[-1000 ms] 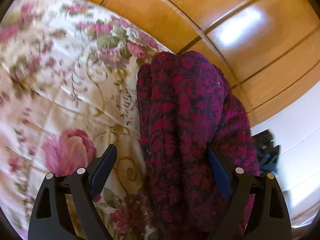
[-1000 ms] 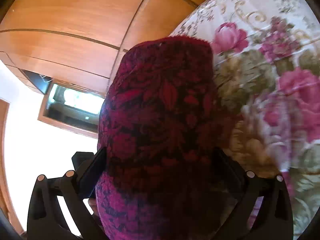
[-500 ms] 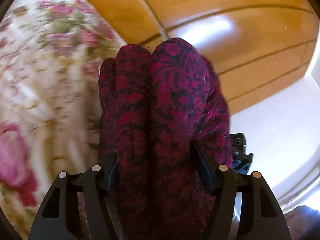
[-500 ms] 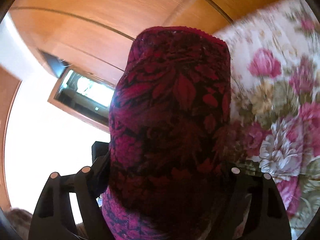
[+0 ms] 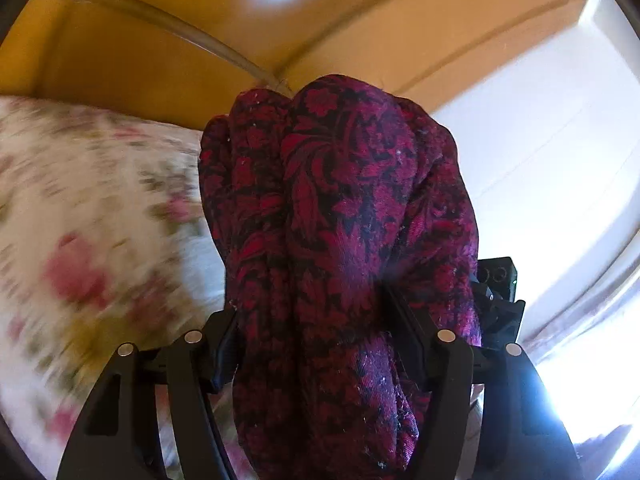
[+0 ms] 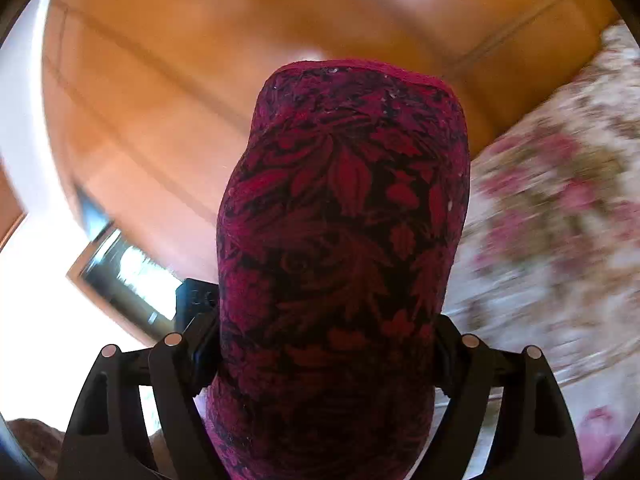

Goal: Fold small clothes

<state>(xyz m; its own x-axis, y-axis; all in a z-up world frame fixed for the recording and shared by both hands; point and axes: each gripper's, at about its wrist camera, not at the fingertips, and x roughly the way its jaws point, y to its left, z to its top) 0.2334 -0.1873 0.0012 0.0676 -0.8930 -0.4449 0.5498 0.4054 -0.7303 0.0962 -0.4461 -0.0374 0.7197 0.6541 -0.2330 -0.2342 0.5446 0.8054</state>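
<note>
A dark red garment [image 5: 340, 184] with a black leaf pattern hangs bunched in folds between the jaws of my left gripper [image 5: 312, 312], whose pads press on it from both sides. In the right wrist view the same garment [image 6: 344, 184] stands as a thick roll filling my right gripper [image 6: 326, 328], which is shut on it too. The cloth is lifted off the floral bedspread [image 5: 100, 220]. Part of the other gripper's black body [image 5: 496, 292] shows just behind the cloth. The fingertips are mostly hidden by fabric.
The bedspread [image 6: 560, 220] with pink roses lies to one side of each view, blurred. Orange wooden panels [image 5: 160, 52] rise behind it. A white wall [image 5: 540, 140] is at the right, and a framed glass pane [image 6: 120, 280] at the lower left of the right wrist view.
Both grippers narrowed onto the garment, then rose and swung away from the bed with it. The bedspread slid to the edges; wood panels and wall now fill the views.
</note>
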